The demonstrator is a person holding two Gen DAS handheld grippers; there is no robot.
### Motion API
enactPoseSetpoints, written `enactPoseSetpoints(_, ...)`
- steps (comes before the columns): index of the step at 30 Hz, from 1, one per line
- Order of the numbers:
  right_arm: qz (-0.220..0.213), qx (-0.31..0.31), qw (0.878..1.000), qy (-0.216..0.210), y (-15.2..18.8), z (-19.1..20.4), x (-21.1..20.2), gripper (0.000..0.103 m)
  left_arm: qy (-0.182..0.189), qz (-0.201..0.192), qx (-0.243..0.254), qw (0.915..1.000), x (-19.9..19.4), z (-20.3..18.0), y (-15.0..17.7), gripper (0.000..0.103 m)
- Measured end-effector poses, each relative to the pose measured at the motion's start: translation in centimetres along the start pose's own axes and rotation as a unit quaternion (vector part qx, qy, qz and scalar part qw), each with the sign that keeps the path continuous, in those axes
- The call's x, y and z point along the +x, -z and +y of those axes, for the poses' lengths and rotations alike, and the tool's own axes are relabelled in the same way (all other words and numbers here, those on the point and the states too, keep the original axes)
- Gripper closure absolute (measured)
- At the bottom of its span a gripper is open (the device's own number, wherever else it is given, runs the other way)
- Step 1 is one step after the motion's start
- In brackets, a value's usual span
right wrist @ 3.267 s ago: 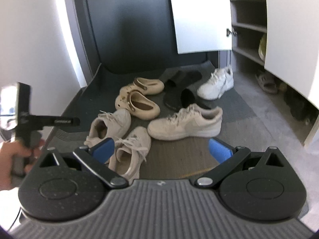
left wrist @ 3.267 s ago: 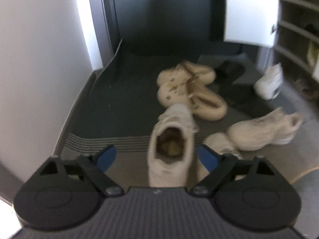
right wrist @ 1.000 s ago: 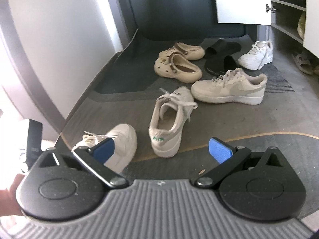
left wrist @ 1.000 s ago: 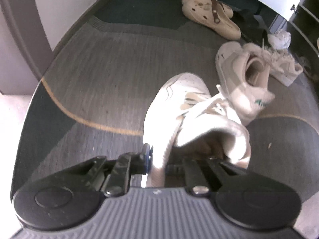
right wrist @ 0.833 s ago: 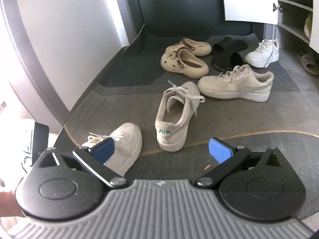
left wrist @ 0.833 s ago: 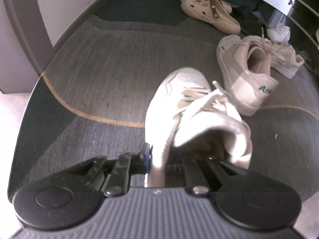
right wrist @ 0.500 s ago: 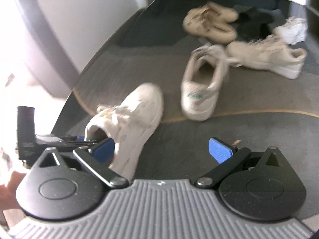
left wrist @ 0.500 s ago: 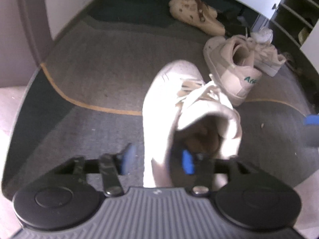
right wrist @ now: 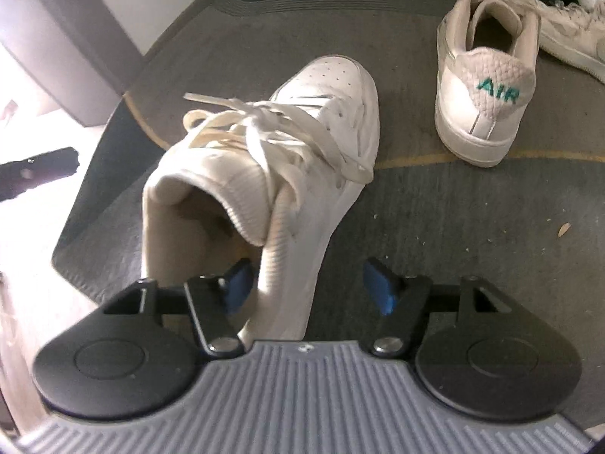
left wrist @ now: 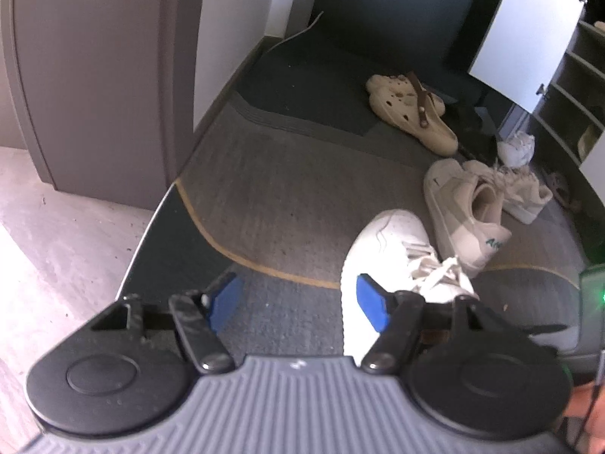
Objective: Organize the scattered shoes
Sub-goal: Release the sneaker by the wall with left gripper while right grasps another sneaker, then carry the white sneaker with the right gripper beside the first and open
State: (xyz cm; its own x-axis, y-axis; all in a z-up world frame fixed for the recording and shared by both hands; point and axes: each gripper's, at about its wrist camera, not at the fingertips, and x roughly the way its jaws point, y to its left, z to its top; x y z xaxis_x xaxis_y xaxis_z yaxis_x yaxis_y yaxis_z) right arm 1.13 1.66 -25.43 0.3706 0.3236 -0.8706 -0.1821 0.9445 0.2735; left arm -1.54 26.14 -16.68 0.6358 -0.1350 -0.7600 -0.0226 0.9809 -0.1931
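The right tool (right wrist: 306, 289) is closing around the collar wall of the white leather lace-up sneaker (right wrist: 272, 159), not yet clamped. The left tool (left wrist: 297, 302) is opening, empty. The wall should be seated fully between the pads before lifting.

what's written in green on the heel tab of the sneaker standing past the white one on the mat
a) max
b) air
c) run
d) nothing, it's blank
b: in the right wrist view the heel tab of the beige sneaker, standing on the mat beyond the white sneaker, reads AIR in green letters.
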Motion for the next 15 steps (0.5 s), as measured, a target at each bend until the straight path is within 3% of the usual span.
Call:
enactPoseSetpoints(3, -0.010, 0.000, 1.000, -0.006, 0.0, 0.4, 0.5, 0.063, 0.003, 0.001, -0.002, 1.0000, 0.0, 0.3, -0.1, 0.033)
enactPoseSetpoints(7, -0.022, 0.002, 1.000, -0.006, 0.0, 0.7, 1.1, 0.064, 0.008, 0.007, -0.011, 0.9999, 0.2, 0.6, 0.1, 0.033)
enactPoseSetpoints(10, -0.035, 0.012, 0.999, -0.017, 0.3, 0.1, 0.7, 0.074, 0.007, 0.003, -0.013, 0.9999, 0.0, 0.6, 0.1, 0.032)
enactPoseSetpoints(15, -0.065, 0.017, 0.997, -0.036, -0.3, 0.3, -0.7, 0.081, 0.009, -0.008, -0.016, 0.9998, -0.6, 1.1, -0.2, 0.030)
